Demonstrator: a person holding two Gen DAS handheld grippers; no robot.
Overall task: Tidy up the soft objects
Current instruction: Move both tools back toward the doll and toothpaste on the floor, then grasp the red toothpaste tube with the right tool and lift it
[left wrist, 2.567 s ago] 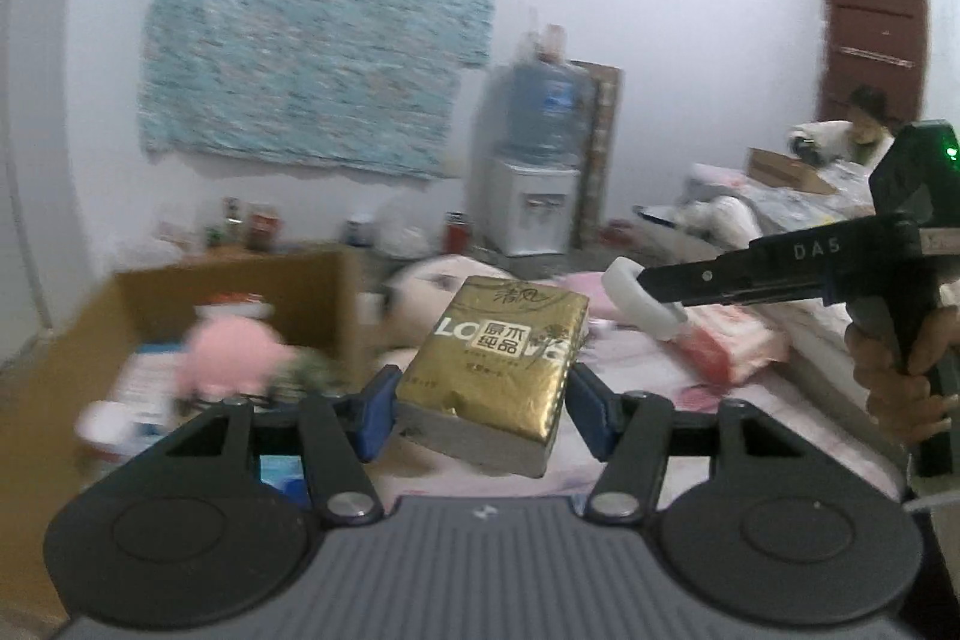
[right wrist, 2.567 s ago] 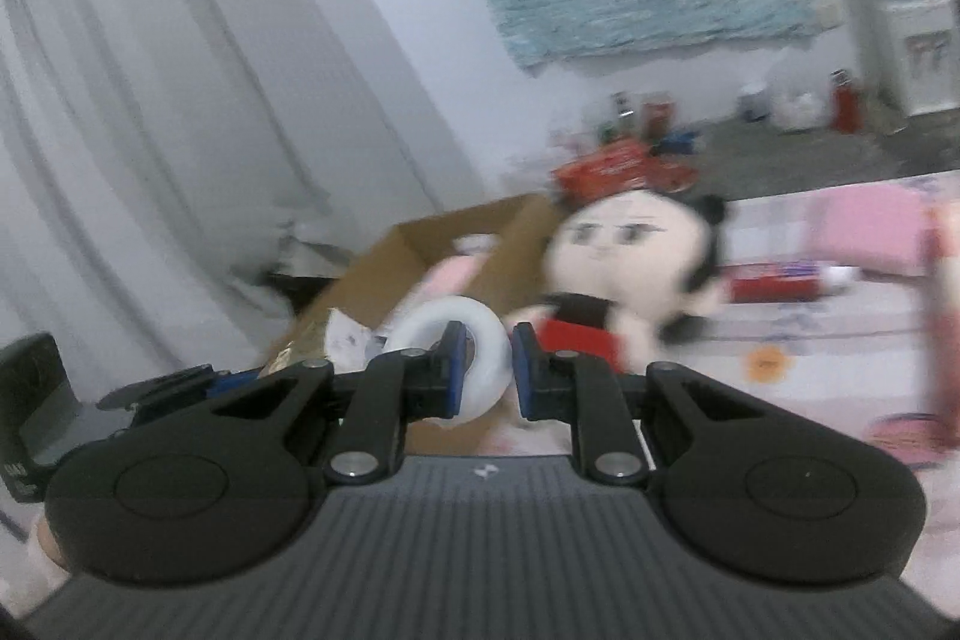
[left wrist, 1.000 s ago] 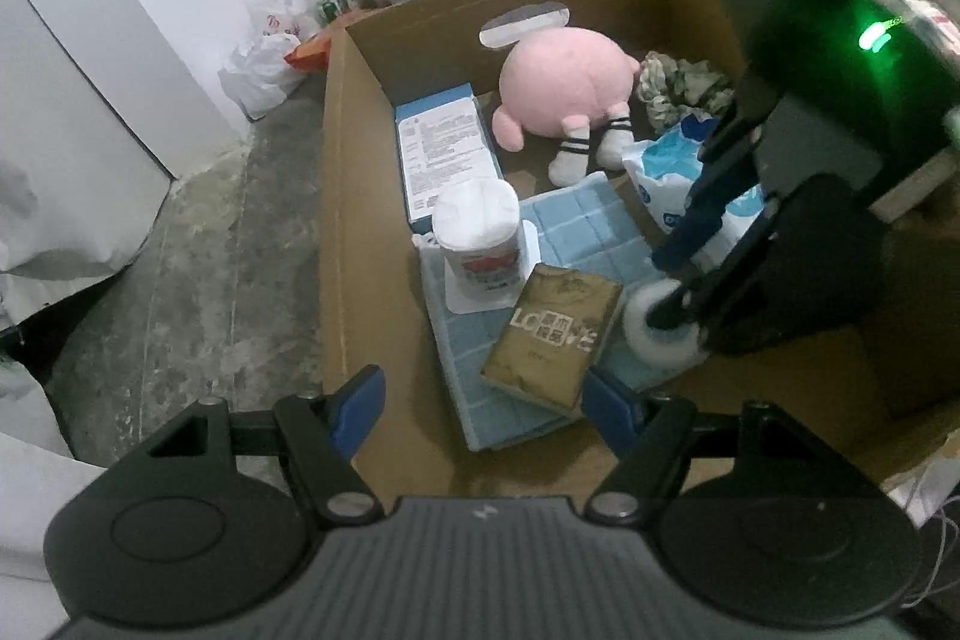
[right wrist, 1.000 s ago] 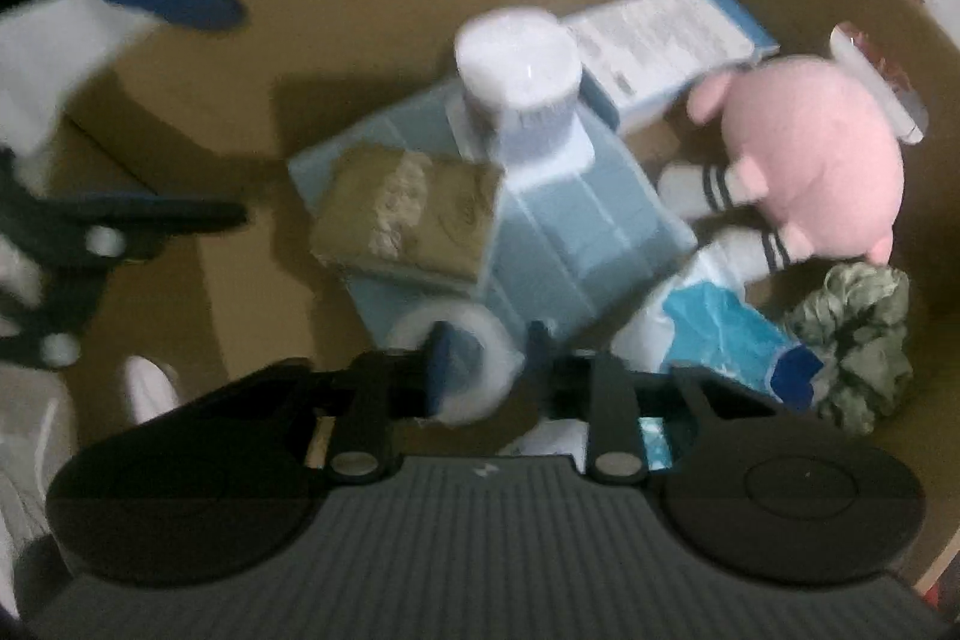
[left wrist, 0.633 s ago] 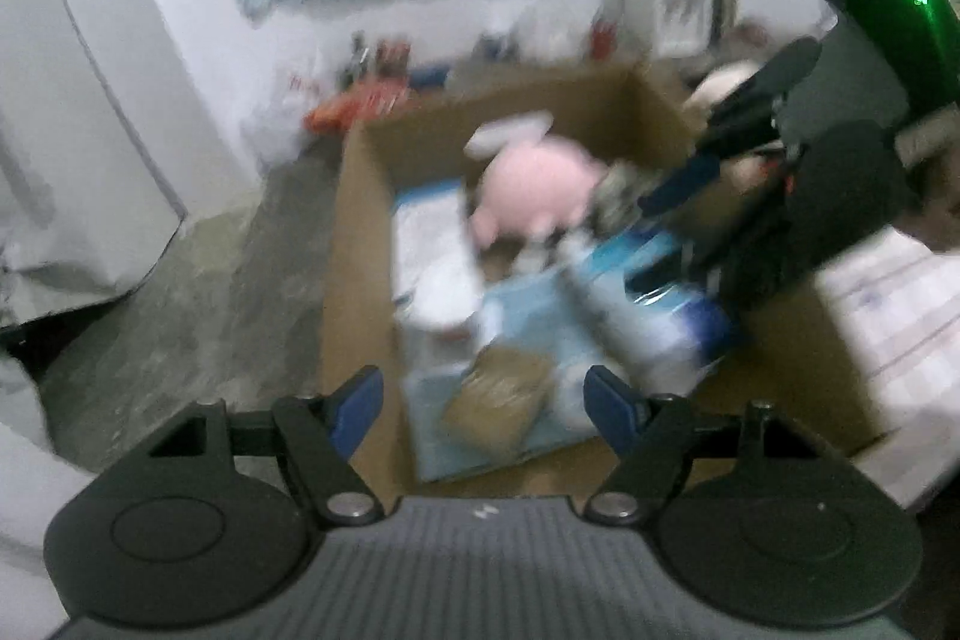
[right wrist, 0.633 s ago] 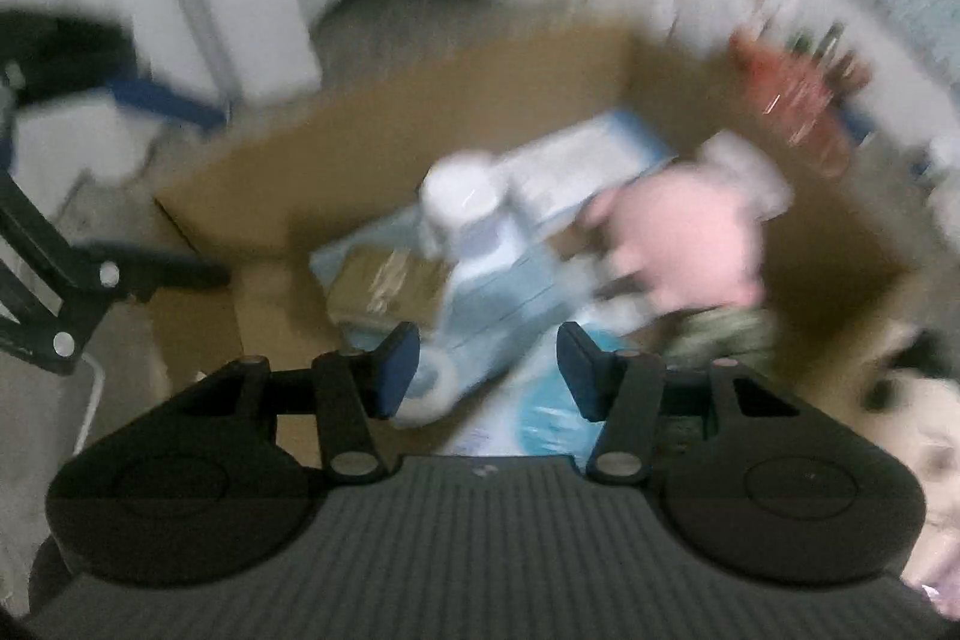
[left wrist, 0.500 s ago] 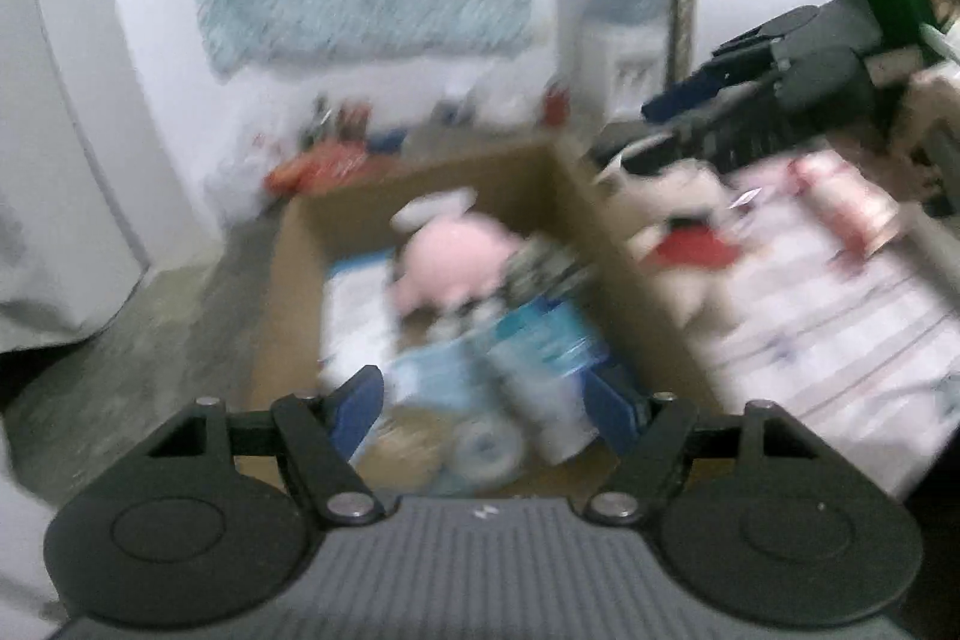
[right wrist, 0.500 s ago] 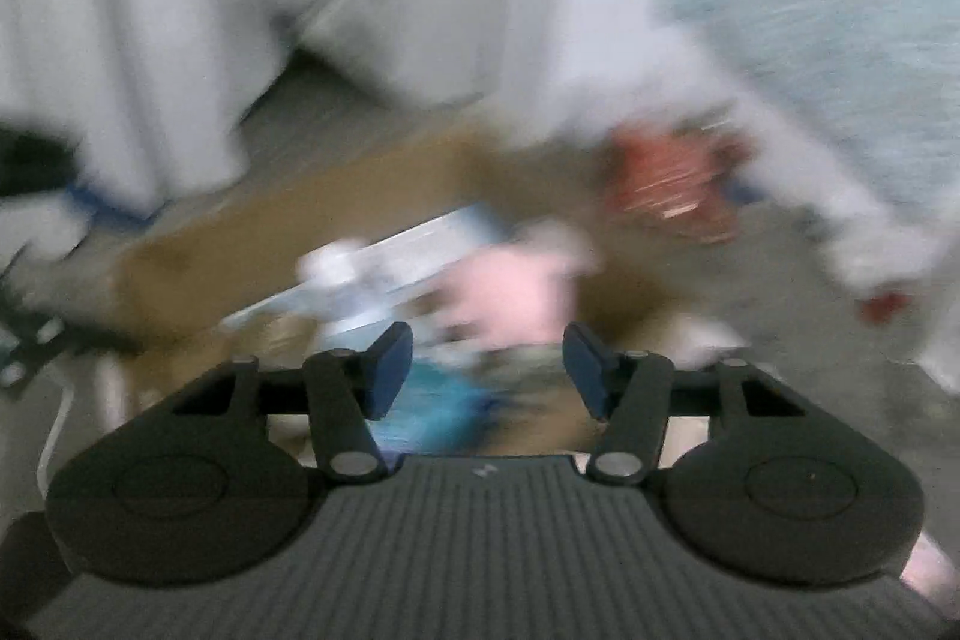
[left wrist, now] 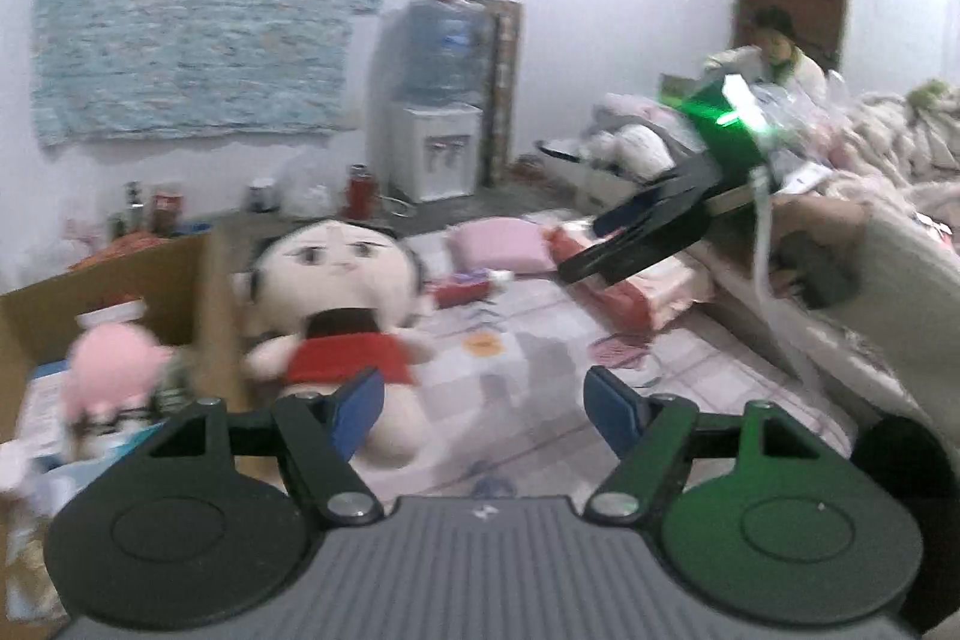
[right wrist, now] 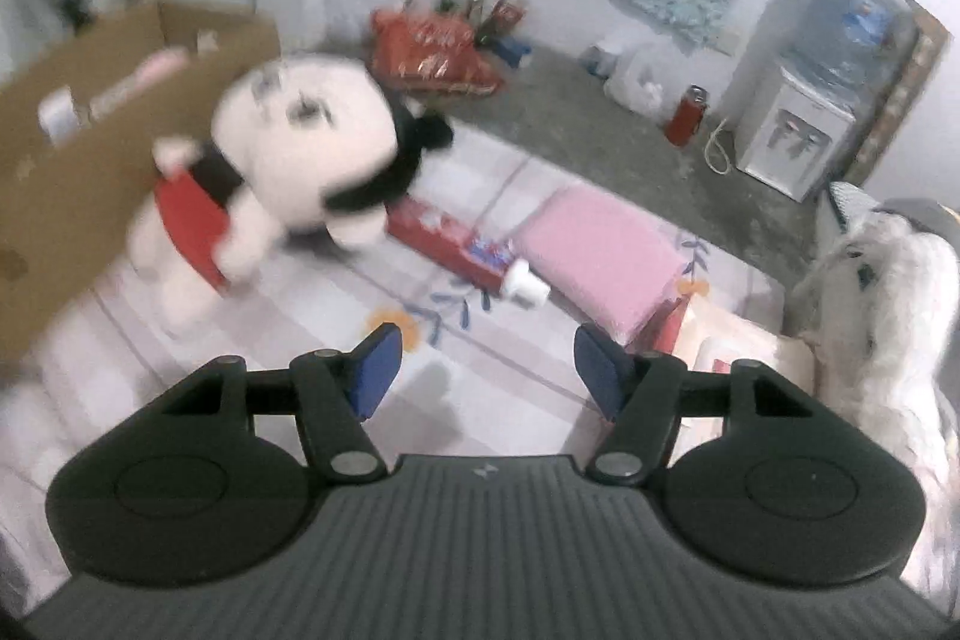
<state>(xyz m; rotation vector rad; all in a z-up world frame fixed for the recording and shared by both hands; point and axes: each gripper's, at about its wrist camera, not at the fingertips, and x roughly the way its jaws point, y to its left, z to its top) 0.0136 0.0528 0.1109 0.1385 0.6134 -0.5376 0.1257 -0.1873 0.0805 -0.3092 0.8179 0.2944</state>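
A big-headed doll in a red dress lies on the patterned mat beside the cardboard box. A pink plush sits inside that box. My left gripper hovers open over the mat, just right of the doll, holding nothing. My right gripper has its jaws opening, with nothing between them, above the mat near a pink cushion and a red tube box. In the left wrist view the right gripper hangs over a red-and-white pack.
A white furry toy lies at the mat's right edge. A water dispenser, a red can and snack bags stand on the floor by the wall. A person sits at the back.
Both grippers have swung out of the box and across to the mat. The right gripper released the white roll in the box and its jaws spread; the left stayed open and empty.
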